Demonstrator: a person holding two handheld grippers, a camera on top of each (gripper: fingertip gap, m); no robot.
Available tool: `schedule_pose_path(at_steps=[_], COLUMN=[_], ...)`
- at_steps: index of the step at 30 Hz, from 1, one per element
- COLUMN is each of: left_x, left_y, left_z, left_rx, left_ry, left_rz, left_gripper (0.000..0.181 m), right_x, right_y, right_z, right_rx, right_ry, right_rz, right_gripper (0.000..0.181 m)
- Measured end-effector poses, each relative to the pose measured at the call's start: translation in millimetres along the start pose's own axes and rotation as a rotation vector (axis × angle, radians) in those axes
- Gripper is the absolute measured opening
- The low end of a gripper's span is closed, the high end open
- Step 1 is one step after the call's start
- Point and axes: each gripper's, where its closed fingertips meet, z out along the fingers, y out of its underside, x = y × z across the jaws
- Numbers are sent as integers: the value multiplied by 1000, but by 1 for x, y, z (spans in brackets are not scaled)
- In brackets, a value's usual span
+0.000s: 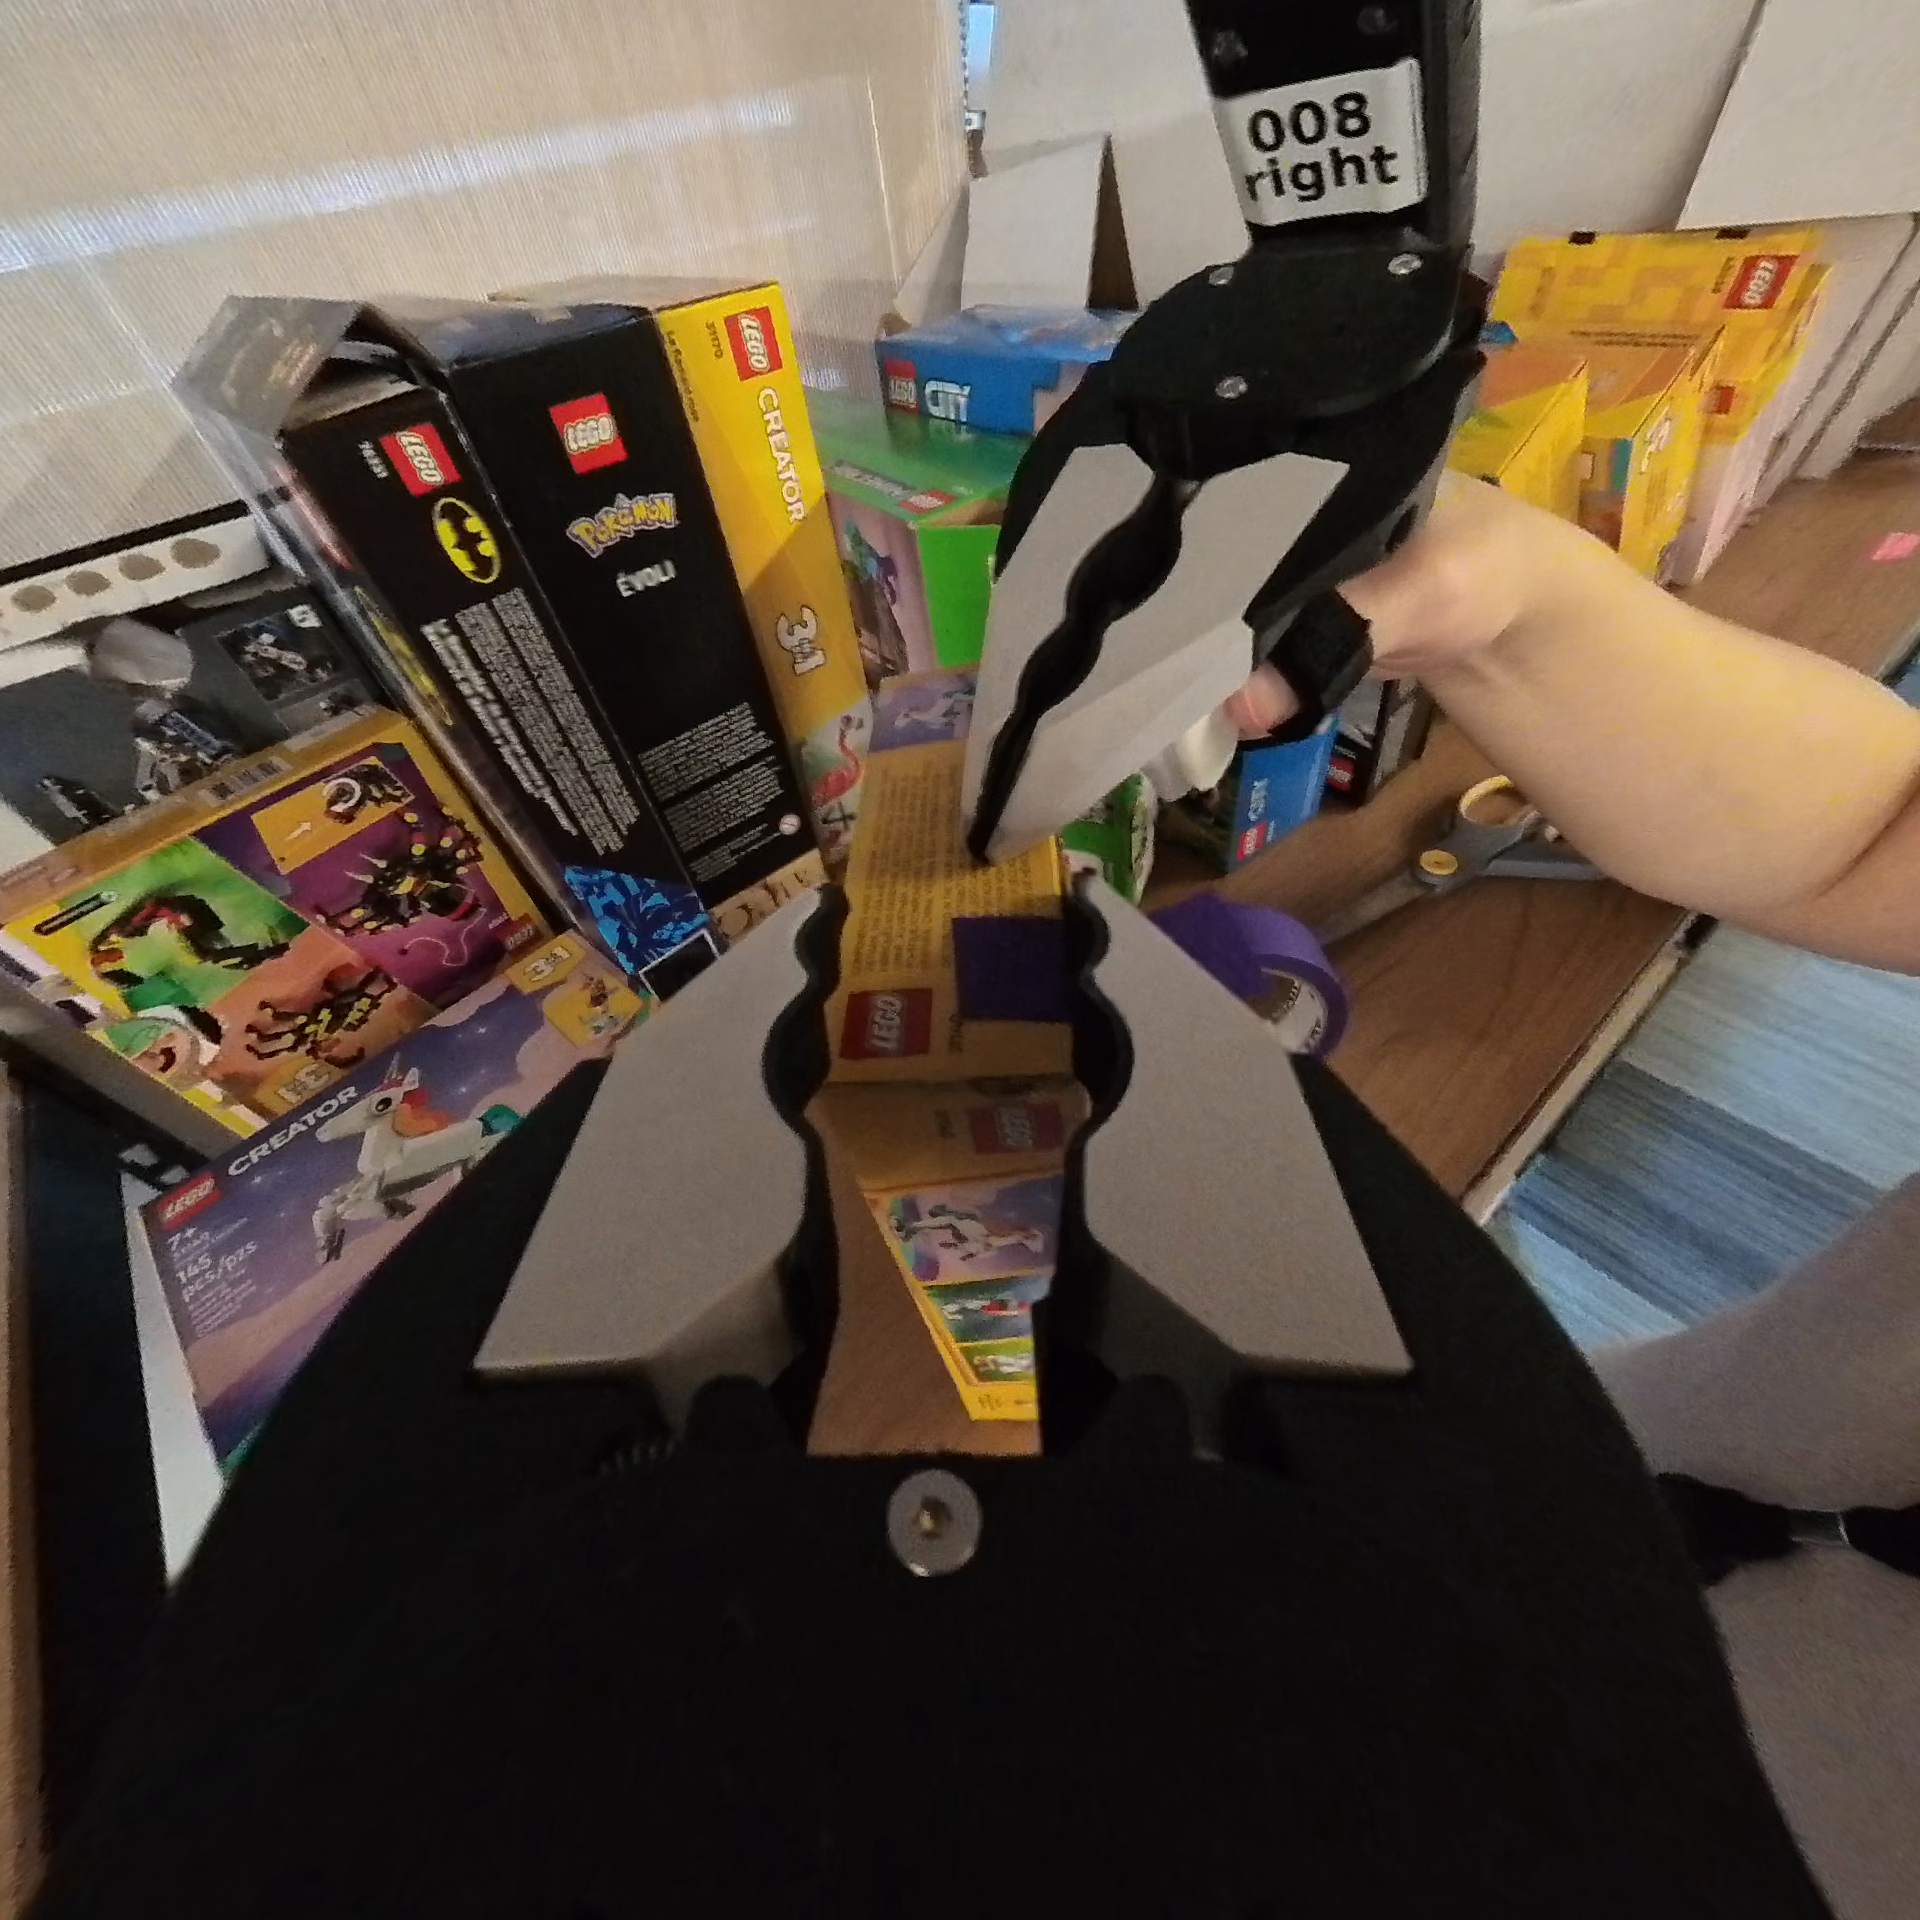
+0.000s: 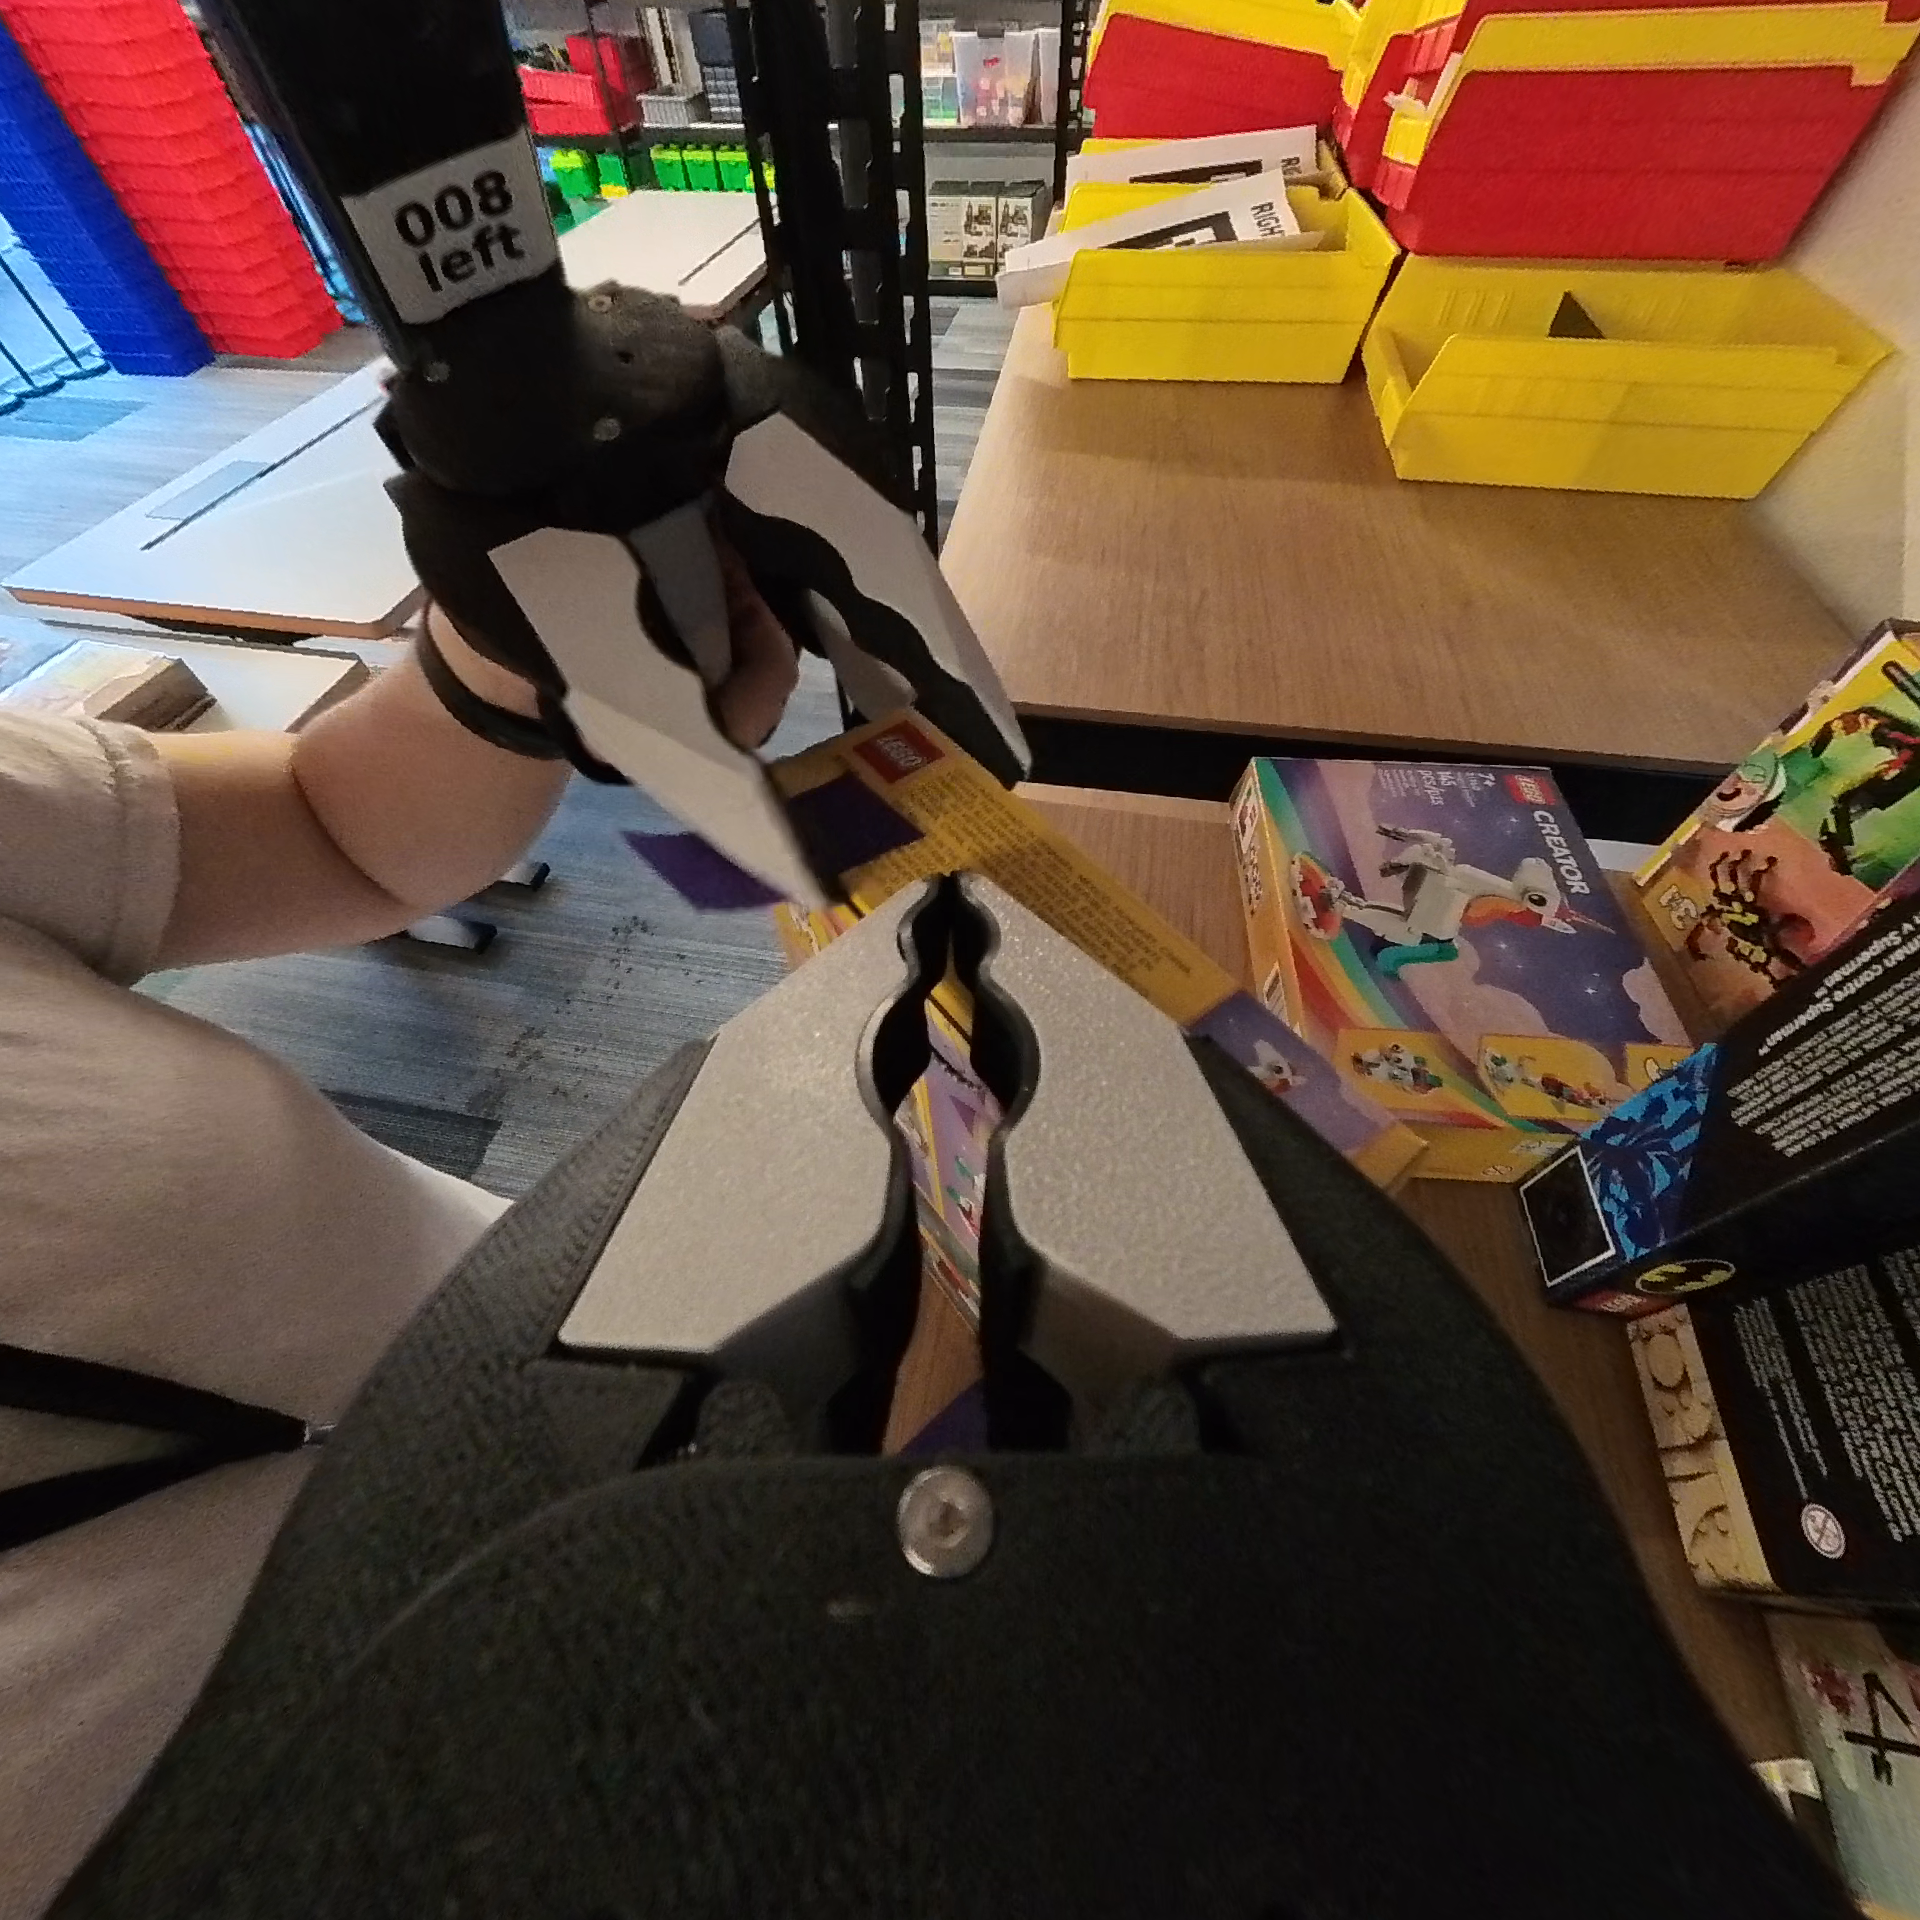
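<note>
A long yellow toy box stands on edge on the wooden table, with a piece of purple tape stuck over its near end. My left gripper is shut on that end, one finger on each side. In the right wrist view it comes in from the upper left over the taped end of the box. My right gripper is shut, and its tips touch the box's top face just behind the tape. In the left wrist view it comes down from above.
A purple tape roll and scissors lie on the table to the right, near its edge. A unicorn box and black boxes crowd the other side. Yellow bins sit on a farther table. Left and right tips are no more than a few centimetres apart.
</note>
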Motion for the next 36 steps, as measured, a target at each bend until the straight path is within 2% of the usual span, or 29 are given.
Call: schedule_pose_path(at_steps=[2, 8, 26, 36], left_x=[4, 0, 2, 4], left_y=[4, 6, 7, 14], left_z=[0, 1, -1, 1], left_rx=[-7, 17, 251, 247], left_ry=[25, -17, -45, -88], left_rz=[5, 55, 184, 425], left_gripper=[51, 47, 48, 58], right_x=[0, 1, 1, 1], right_y=[0, 0, 0, -1], right_z=[0, 1, 1, 1], right_rx=[0, 2, 15, 16], right_ry=[2, -2, -6, -9], right_rz=[-2, -1, 5, 4], right_gripper=[0, 0, 0, 0])
